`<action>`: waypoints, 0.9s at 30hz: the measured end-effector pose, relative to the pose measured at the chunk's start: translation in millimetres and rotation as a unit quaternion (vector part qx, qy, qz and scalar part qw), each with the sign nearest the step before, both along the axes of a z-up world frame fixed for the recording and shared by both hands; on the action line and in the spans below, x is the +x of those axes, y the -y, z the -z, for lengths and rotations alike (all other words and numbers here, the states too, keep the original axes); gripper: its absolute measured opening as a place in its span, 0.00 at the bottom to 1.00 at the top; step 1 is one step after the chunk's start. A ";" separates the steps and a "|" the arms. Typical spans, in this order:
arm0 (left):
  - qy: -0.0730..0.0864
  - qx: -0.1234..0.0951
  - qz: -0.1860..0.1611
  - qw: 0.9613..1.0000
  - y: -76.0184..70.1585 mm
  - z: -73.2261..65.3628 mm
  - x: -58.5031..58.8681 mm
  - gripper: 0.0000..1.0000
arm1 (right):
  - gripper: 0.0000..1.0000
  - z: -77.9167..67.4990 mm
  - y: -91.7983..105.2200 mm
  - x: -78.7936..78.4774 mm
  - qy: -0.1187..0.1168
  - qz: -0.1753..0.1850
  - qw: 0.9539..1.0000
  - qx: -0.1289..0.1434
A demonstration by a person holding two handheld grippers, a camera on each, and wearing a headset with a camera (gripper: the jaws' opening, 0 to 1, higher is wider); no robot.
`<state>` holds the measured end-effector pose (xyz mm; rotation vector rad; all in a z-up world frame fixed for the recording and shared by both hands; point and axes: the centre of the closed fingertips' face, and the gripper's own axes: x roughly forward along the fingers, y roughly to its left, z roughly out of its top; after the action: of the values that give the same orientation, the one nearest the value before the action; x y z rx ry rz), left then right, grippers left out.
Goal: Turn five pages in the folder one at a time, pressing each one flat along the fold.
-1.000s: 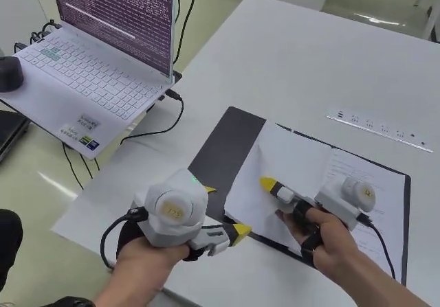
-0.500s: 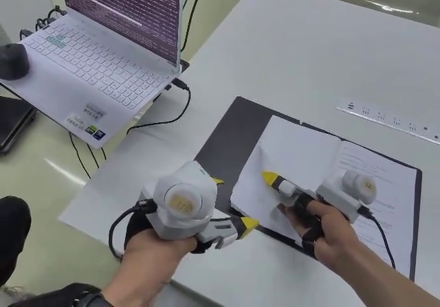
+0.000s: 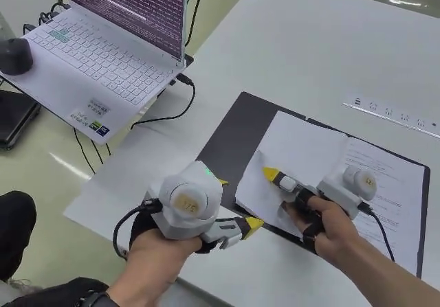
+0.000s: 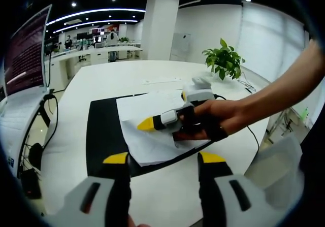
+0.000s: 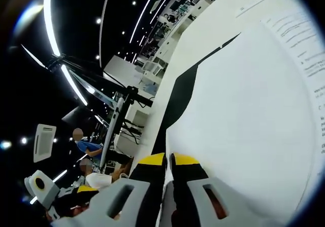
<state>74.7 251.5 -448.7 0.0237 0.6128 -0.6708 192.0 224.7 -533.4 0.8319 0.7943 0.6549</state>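
Note:
A black folder (image 3: pixel 234 132) lies open on the white table (image 3: pixel 295 39). A blank white page (image 3: pixel 302 149) curves from the fold over toward the left cover. My right gripper (image 3: pixel 270 174) is shut, and the page's edge seems pinched between its yellow tips (image 5: pixel 167 160). The same gripper (image 4: pixel 147 124) sits over the page (image 4: pixel 147 110) in the left gripper view. A printed page (image 3: pixel 392 190) lies flat on the right half. My left gripper (image 3: pixel 237 202) hovers open at the folder's near edge, jaws wide apart (image 4: pixel 163 158), holding nothing.
An open laptop (image 3: pixel 103 53) sits at the far left with a cable (image 3: pixel 165 118) trailing toward the folder. A dark mouse (image 3: pixel 14 54) lies beside it. A white power strip (image 3: pixel 395 115) lies beyond the folder. The table's near edge runs just under my hands.
The head camera has shifted. My right gripper and the page have crept slightly left toward the cover. The left gripper holds about the same place.

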 end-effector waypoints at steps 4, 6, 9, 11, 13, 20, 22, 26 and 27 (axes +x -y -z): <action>-0.001 0.000 -0.001 1.000 0.3 0.4 -0.7 0.52 | 0.03 4.2 -4.4 -1.2 -0.006 -0.002 1.000 -0.001; -0.001 0.000 -0.002 1.000 0.3 0.7 -0.9 0.52 | 0.04 3.8 -6.5 -1.6 -0.006 -0.004 1.000 0.001; 0.000 0.000 -0.003 1.000 0.2 -0.7 -2.3 0.52 | 0.07 1.0 -12.1 -2.6 -0.005 -0.008 1.000 0.006; 0.000 0.000 -0.006 1.000 -0.8 -1.2 -3.4 0.52 | 0.10 0.4 -13.7 -3.0 -0.005 -0.009 1.000 0.008; 0.000 0.001 -0.008 1.000 -1.6 -0.8 -4.9 0.51 | 0.13 -0.2 -14.9 -3.4 -0.007 -0.008 1.000 0.011; -0.002 0.001 -0.009 1.000 4.0 0.4 -13.5 0.50 | 0.27 -10.4 -19.9 -18.4 0.008 -0.034 0.999 0.008; -0.004 0.000 -0.009 1.000 6.1 1.8 -16.3 0.50 | 0.32 -13.5 -15.8 -23.3 0.017 -0.037 0.999 -0.003; -0.007 0.002 -0.006 1.000 8.6 4.3 -19.9 0.49 | 0.36 -17.8 -9.5 -34.1 0.033 -0.052 0.998 -0.018; -0.006 0.000 -0.008 1.000 8.5 3.5 -19.7 0.49 | 0.37 -19.5 -6.9 -37.1 0.040 -0.058 0.997 -0.024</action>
<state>55.0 243.0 -452.2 0.0140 0.6247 -0.6559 154.9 231.6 -513.9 0.7154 0.7865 0.7638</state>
